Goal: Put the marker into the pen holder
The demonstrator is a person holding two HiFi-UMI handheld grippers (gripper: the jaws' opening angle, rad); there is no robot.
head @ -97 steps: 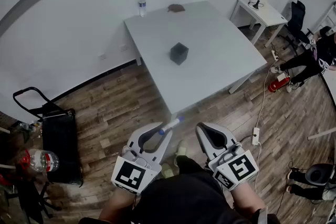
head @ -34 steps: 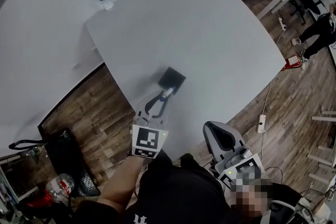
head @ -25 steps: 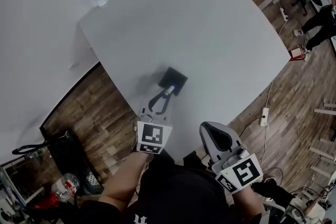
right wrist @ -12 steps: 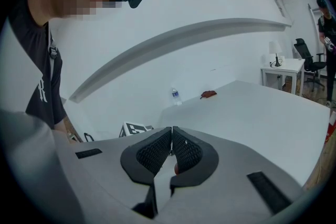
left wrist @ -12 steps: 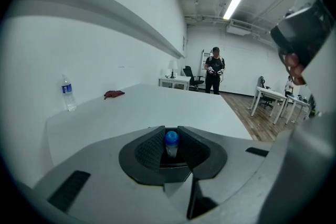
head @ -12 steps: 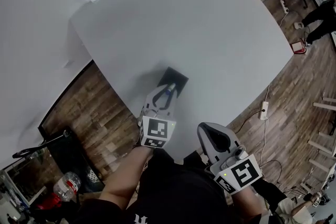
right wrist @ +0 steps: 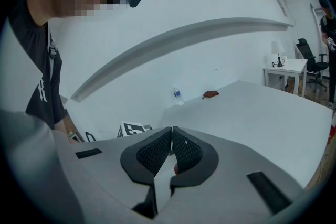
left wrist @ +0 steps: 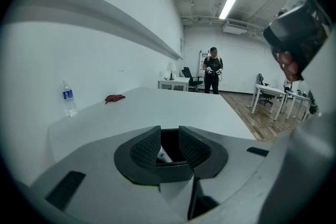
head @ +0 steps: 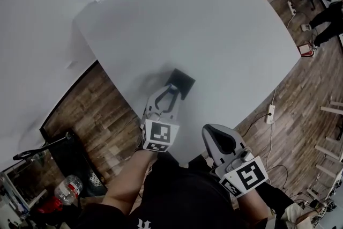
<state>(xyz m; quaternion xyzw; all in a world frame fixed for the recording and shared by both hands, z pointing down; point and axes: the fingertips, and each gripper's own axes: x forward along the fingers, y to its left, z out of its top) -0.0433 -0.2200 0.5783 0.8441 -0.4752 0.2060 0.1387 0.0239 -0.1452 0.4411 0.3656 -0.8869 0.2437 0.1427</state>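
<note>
Square black pen holder [head: 181, 83], white marker [left wrist: 162, 154] inside; ribbed fingers [left wrist: 146, 148] apart.

**Marker [left wrist: 163, 155] down inside the pen holder [head: 181, 83]**

The pen holder is a small black box, square and open at the top. It stands upright on the white table [head: 214, 24], close to the edge nearest the person. In the left gripper view the marker shows only as a short white length with a touch of blue, lying on a slant within the holder's dark mouth, toward the left of the opening. The rest of it is sunk out of sight, and from overhead it cannot be picked out.
</note>
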